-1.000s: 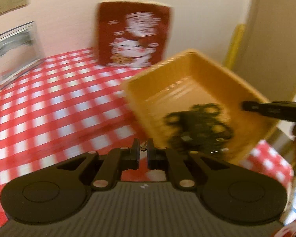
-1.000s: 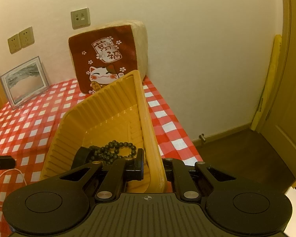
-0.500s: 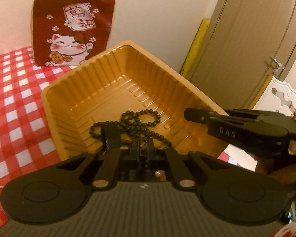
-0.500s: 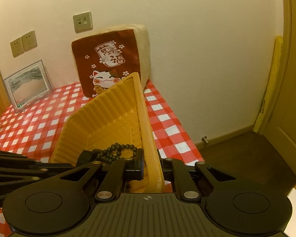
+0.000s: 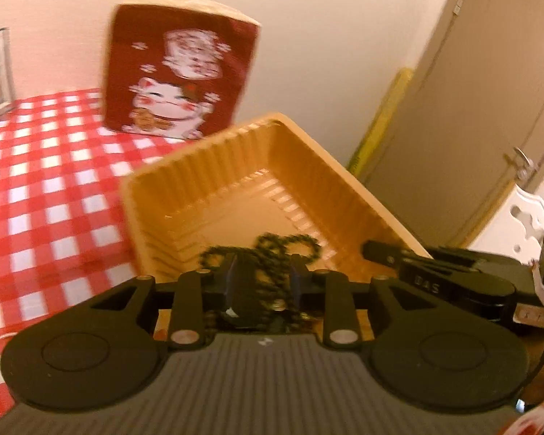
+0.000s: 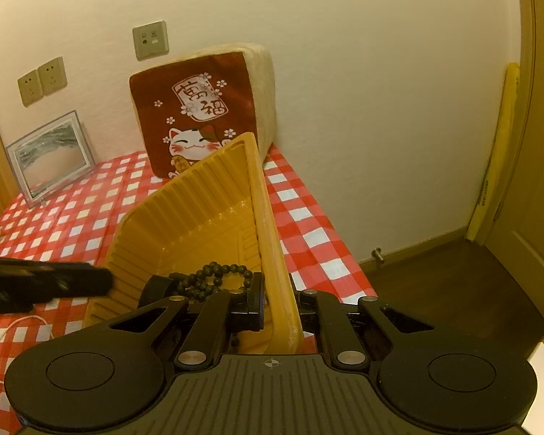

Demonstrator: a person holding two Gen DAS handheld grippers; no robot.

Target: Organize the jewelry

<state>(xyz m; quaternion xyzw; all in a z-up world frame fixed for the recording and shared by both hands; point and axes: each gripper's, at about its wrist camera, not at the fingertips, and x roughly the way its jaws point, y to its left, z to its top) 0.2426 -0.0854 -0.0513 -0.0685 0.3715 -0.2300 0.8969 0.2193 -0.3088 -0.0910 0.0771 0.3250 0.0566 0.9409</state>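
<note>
Bead string: a dark beaded bracelet [image 6: 214,275] lies in loose loops on the floor of the tray, at its near end; in the left wrist view the beads [image 5: 286,250] are blurred and sit between and just beyond the left claw's fingers.
Dark band: a wider black piece [image 6: 156,286] lies next to the beads in the same end of the tray; what it is cannot be told.
Tray: a yellow ribbed plastic tray [image 6: 199,210], tilted, its right rim lifted towards the camera, its far end near the cushion.
Right claw [image 6: 277,304]: clamped on the tray's right rim, one finger inside the tray, the other outside.
Left claw [image 5: 263,282]: its jaws have just been opening; they stand apart with the beads lying in the gap, and the pads do not press on them. In the right wrist view its black fingers [image 6: 72,282] reach in from the left at the tray's side.
Table: covered with a red-and-white checked cloth [image 6: 90,214].
Behind the tray: a cushion with a lucky-cat print [image 6: 199,116] leans on the wall; a framed picture [image 6: 50,156] stands further left.
Wall: three socket plates [image 6: 150,40].
</note>
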